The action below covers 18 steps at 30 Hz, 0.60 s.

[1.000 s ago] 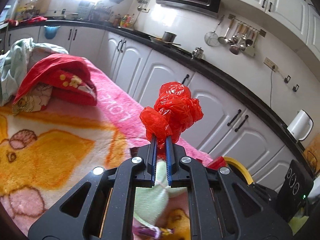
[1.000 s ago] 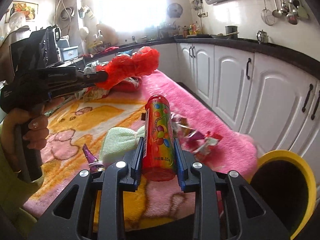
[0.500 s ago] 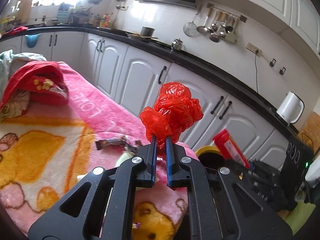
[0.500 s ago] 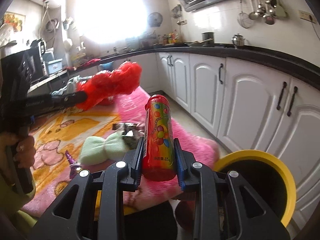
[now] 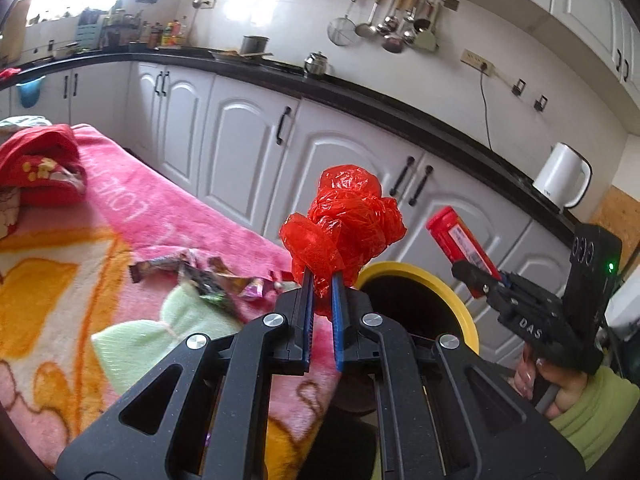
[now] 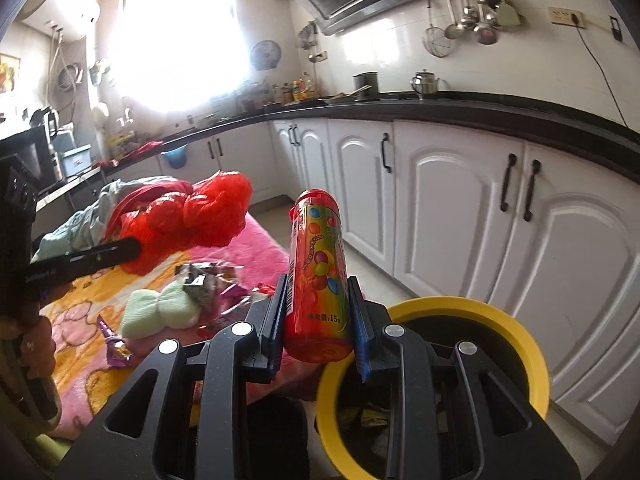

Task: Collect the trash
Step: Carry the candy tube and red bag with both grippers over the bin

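A crumpled red plastic bag is pinched in the left tongs; a candy tube is clamped upright in the right tongs. The yellow-rimmed bin is seen just beyond and below both tips. If released short of the rim, the light bag could drift onto the blanket and the tube could bounce off.

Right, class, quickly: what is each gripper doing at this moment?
Left gripper: closed on the red plastic bag.
Right gripper: closed on the candy tube.
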Tool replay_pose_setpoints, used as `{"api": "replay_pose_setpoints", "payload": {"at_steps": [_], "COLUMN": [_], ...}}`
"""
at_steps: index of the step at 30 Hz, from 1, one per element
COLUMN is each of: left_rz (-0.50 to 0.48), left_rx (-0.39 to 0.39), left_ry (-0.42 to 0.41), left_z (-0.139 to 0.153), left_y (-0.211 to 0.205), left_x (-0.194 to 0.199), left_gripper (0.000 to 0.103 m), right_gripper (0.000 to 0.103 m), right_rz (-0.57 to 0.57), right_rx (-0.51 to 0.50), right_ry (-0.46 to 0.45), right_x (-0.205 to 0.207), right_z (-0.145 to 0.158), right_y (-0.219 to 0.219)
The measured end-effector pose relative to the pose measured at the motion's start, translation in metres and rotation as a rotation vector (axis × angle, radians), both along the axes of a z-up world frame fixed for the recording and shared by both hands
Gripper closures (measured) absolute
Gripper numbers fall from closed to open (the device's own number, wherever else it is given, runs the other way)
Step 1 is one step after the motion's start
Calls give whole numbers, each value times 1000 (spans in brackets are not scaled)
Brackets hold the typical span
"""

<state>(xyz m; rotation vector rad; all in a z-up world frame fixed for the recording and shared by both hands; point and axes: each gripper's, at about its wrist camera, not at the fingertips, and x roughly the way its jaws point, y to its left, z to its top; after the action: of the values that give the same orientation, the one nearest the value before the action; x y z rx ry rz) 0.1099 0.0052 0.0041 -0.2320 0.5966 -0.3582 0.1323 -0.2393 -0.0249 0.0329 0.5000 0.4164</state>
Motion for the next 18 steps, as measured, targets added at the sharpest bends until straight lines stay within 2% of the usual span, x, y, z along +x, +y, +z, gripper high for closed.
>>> {"api": "replay_pose_setpoints", "payload": {"at_steps": [18], "left_rz": [-165], "left_rx": [91], "left_ry": [50], "left_z": [-24], "left_y": [-88], "left_x": [10], "left_gripper": [99], "right_gripper": [76], "right_rz": [-169], "right_rx": [55], "right_ry": [34], "right_x": [6], "right_z": [-13], "right_y": [-76]}}
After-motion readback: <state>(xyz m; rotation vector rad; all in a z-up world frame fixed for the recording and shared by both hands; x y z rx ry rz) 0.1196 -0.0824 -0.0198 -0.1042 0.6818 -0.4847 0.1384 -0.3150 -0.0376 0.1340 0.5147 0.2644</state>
